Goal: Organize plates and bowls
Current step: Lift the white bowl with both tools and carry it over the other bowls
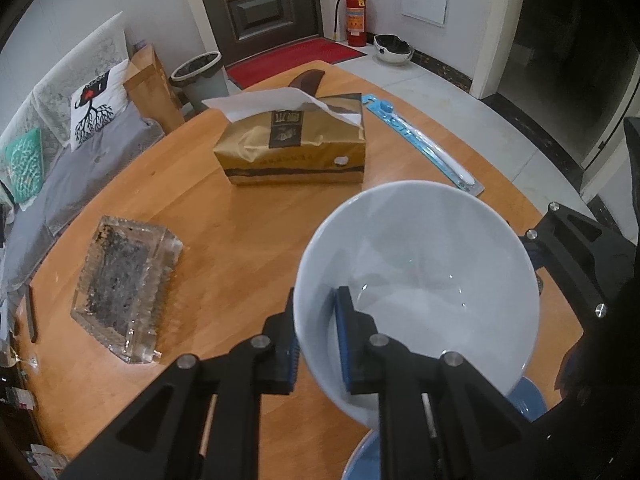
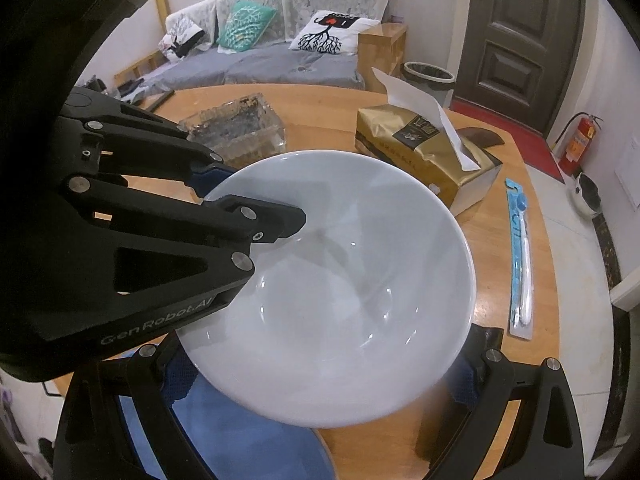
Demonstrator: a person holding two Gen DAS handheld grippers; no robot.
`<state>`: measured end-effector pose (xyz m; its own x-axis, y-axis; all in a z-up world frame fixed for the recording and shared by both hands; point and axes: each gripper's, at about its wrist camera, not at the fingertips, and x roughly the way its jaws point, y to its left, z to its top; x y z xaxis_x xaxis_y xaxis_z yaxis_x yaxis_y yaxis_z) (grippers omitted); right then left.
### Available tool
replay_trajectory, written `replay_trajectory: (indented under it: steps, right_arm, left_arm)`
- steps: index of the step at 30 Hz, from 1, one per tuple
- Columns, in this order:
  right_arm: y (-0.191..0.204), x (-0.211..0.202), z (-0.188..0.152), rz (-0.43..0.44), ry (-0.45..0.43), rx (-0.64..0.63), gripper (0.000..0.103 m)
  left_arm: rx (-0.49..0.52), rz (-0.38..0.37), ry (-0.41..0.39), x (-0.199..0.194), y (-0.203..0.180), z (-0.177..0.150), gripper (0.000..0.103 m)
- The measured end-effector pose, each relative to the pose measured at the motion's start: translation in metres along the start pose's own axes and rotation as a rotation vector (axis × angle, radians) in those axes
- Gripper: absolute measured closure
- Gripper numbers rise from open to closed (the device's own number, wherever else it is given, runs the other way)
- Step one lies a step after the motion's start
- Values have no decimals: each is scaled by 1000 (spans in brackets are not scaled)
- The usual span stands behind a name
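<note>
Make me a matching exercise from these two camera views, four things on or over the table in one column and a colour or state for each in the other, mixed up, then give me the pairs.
1. bowl
2. tissue pack
3. toothbrush package
4. glass ashtray

A. gold, a sheet sticking out
B. clear, dark residue inside
C. white, rim pinched by the left gripper
D. light blue, lying flat

Pairs: 1-C, 2-A, 3-D, 4-B

Matte black claw [image 1: 320, 344] linkages with silver round screws, blue ribbed pads [image 1: 346, 344], white "GenRobot.AI" lettering.

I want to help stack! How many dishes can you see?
2: a white bowl pinched at its rim by the left gripper, and a blue plate underneath it. More may be hidden below.
</note>
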<state>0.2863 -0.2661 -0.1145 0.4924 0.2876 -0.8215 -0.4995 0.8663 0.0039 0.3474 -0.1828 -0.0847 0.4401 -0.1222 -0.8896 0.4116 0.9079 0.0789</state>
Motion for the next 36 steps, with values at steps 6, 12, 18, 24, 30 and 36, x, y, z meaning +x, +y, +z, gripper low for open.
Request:
replay_trajectory:
  steps: [6, 12, 18, 24, 30, 36]
  right_arm:
    - [7, 2, 2, -4, 25, -20, 7]
    - [12, 4, 1, -18, 50, -48, 7]
    - [16, 0, 0, -32, 59, -69, 7]
    - [19, -2, -2, -53, 57, -93, 7]
    - [20, -5, -10, -90, 57, -114, 6]
    - [17, -5, -17, -100, 48, -113, 6]
  left_arm:
    - [-10, -12, 8, 5, 6, -4, 89]
    - [-16, -25, 13, 13, 8, -11, 87]
    - [-26, -33, 16, 19, 7, -14, 84]
    - [-28, -28, 13, 19, 5, -16, 84]
    - [-8, -8, 32, 26, -4, -18, 84]
    - [-22, 6, 27, 26, -7, -17, 84]
